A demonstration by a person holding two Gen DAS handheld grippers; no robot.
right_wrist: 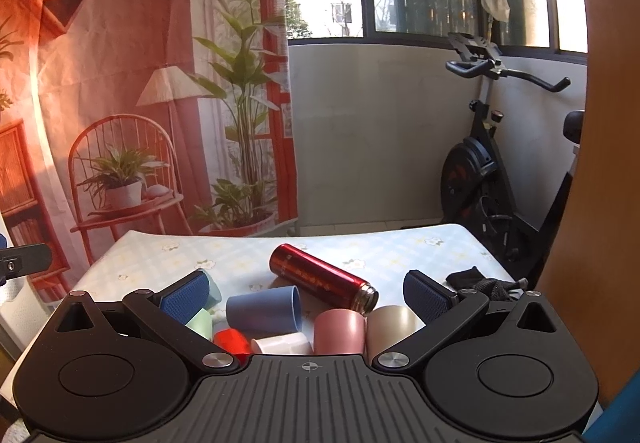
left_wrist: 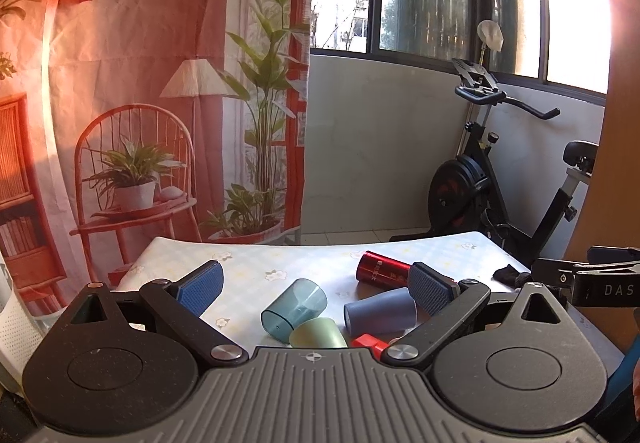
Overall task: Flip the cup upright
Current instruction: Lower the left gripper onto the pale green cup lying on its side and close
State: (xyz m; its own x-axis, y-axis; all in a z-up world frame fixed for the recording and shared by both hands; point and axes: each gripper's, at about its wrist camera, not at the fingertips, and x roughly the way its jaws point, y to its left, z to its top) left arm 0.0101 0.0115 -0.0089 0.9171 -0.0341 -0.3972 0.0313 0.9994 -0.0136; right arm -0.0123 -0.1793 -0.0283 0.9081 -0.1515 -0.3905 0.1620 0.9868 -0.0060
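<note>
1. On the right edge of my left wrist view I read white letters "DAS" on a black clamp-like part (left_wrist: pixel 600 283); the rest of the word is cut off. The red flask (right_wrist: pixel 322 279) carries pale printing along its body, too small for me to read.
2. The desk (right_wrist: pixel 168 263) is covered with a pale blue checked cloth printed with small white flowers. Behind it hangs a printed backdrop (right_wrist: pixel 120 83) showing a chair, a lamp and potted plants. To the right are a grey wall, a window and a black exercise bike (right_wrist: pixel 492 163).
3. I count one red flask lying on its side with its open mouth toward the cameras, and five cups on their sides: a clear teal cup (left_wrist: pixel 294 307), a pale green cup (left_wrist: pixel 318 333), a blue cup (right_wrist: pixel 264 311), a pink cup (right_wrist: pixel 340 331) and a beige cup (right_wrist: pixel 390 325). They sit bunched at the near edge of the desk.
4. I also see one red cap (right_wrist: pixel 230 339), one white cap (right_wrist: pixel 280 345) and one black cloth (right_wrist: pixel 476 283) near the right edge.
5. My left tongs (left_wrist: pixel 316 285) are spread wide above the teal and green cups, pinching nothing.
6. My right tongs (right_wrist: pixel 306 297) are spread wide over the blue cup and flask, pinching nothing.
</note>
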